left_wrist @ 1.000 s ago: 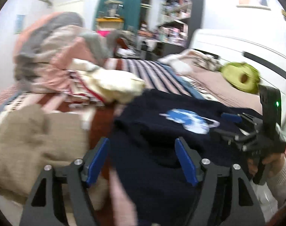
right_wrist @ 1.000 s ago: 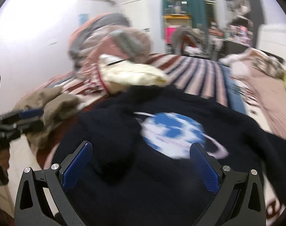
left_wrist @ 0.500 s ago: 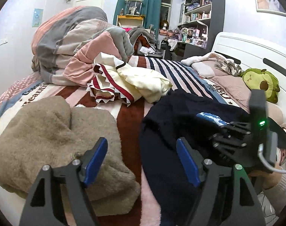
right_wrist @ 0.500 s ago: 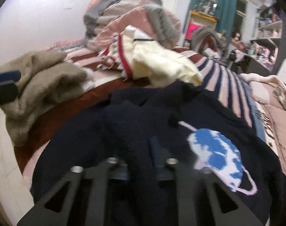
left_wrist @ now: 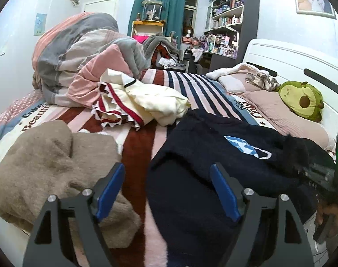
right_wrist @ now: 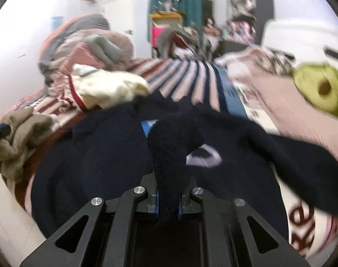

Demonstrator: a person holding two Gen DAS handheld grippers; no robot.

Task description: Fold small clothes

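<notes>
A dark navy fleece sweater (left_wrist: 204, 155) with a blue-and-white planet print (left_wrist: 242, 144) lies on the striped bed; it also shows in the right wrist view (right_wrist: 106, 151). My left gripper (left_wrist: 167, 191) is open and empty, hovering over the sweater's near left edge. My right gripper (right_wrist: 167, 202) is shut on a fold of the sweater, a sleeve-like part (right_wrist: 169, 146), and lifts it over the print. In the left wrist view the right gripper (left_wrist: 320, 173) is at the far right, at the sweater's right side.
A tan fleece garment (left_wrist: 46, 166) lies left of the sweater. A cream and red garment (left_wrist: 142, 102) lies behind it, with piled bedding (left_wrist: 80, 53) beyond. An avocado plush (left_wrist: 302, 100) sits on a pink pillow at the right by the white headboard (left_wrist: 291, 66).
My right gripper closed on a fold of the navy sweater and lifted it over the print, moving right. My left gripper stayed open and drew back toward the sweater's near left edge.
</notes>
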